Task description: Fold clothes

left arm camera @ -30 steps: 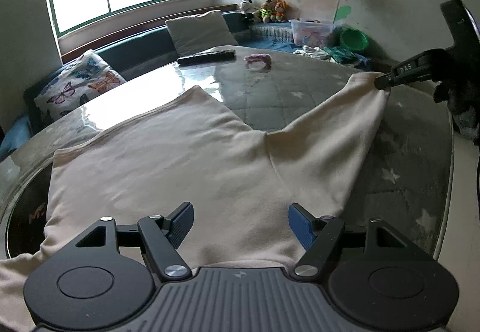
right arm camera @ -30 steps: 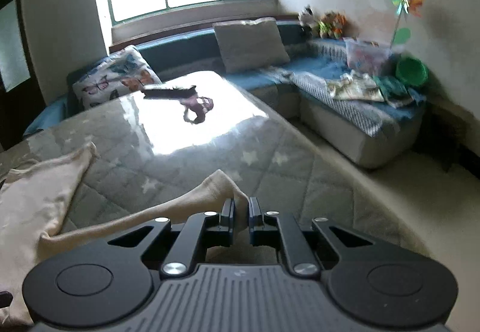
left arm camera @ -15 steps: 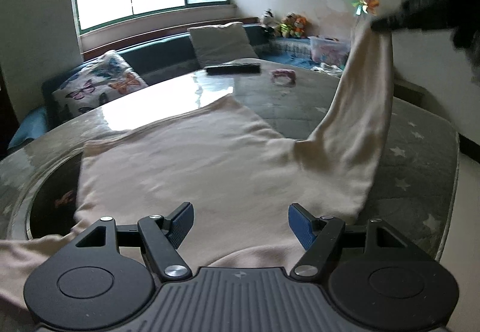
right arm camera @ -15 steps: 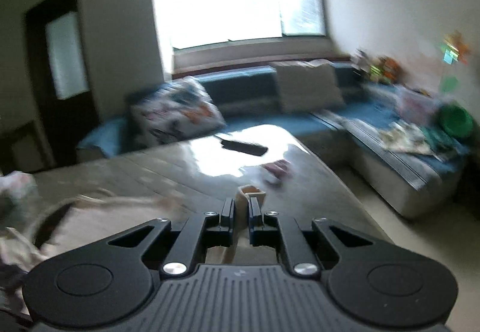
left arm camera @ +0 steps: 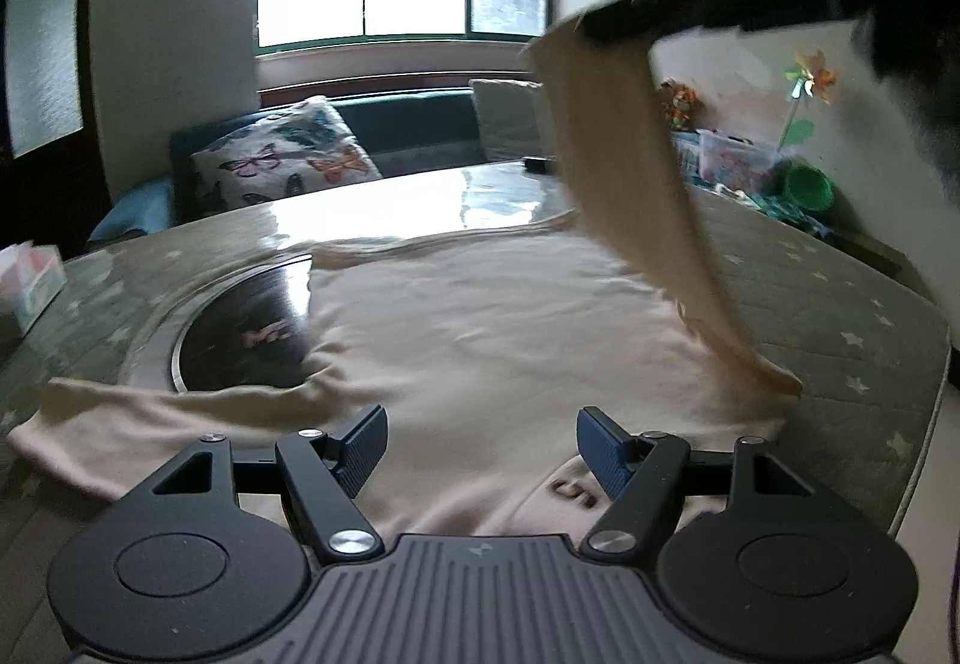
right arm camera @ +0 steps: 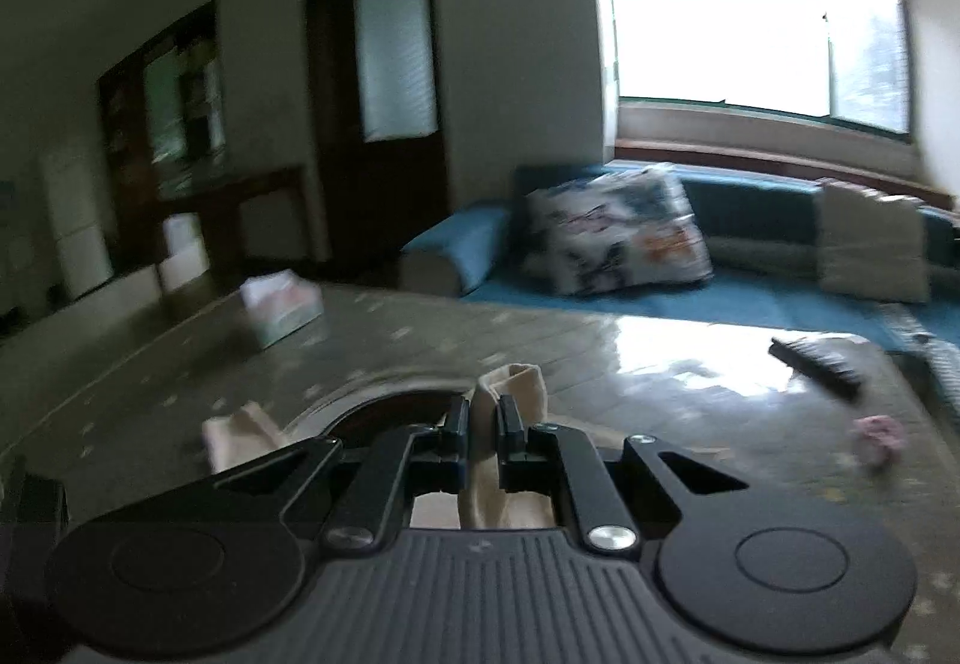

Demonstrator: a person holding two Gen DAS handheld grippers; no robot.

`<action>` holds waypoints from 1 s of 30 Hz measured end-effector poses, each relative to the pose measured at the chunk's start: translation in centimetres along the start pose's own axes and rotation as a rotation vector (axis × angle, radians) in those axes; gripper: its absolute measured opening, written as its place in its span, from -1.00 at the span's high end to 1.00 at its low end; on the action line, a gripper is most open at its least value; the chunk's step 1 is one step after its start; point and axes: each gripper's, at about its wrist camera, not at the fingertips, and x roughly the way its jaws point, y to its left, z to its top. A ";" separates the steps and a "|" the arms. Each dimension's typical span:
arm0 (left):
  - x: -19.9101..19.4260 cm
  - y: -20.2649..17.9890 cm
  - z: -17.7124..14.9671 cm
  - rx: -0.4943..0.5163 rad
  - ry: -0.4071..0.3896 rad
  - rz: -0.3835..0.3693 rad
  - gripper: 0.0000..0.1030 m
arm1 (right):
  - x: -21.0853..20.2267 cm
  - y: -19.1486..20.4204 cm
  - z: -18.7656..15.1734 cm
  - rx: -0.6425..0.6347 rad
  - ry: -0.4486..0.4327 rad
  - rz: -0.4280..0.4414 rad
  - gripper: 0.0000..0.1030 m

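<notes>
A beige long-sleeved top (left arm camera: 504, 340) lies spread on the round table (left arm camera: 840, 304). My left gripper (left arm camera: 480, 442) is open and empty, low over the top's near edge. My right gripper (right arm camera: 482, 418) is shut on the cuff of the right sleeve (right arm camera: 516, 388). In the left wrist view the right gripper (left arm camera: 606, 24) holds that sleeve (left arm camera: 630, 172) high above the table, stretched up from the body of the top. The other sleeve (left arm camera: 150, 412) lies flat at the left.
A dark round inset (left arm camera: 246, 334) sits in the table under the top's left side. A tissue box (right arm camera: 279, 310) stands at the far left, a dark remote (right arm camera: 816, 364) and a pink hair tie (right arm camera: 879, 433) at the far side. A blue sofa with cushions (left arm camera: 282, 159) lies beyond.
My right gripper has lifted the sleeve off the table and swung it up and to the left over the top. My left gripper stays open over the near edge.
</notes>
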 end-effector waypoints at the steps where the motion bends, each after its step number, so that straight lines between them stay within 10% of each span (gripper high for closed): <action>1: -0.2 0.3 -0.2 -0.007 -0.001 0.007 -0.42 | 1.0 0.8 -0.3 -0.009 0.021 0.017 0.83; 16: -1.3 2.3 -0.3 -0.074 0.004 0.063 -0.38 | 1.6 -0.7 -7.0 -0.079 0.259 0.005 0.57; 30: 1.3 2.7 0.3 -0.174 0.093 0.086 0.84 | 0.0 -6.5 -13.4 0.050 0.325 -0.090 0.58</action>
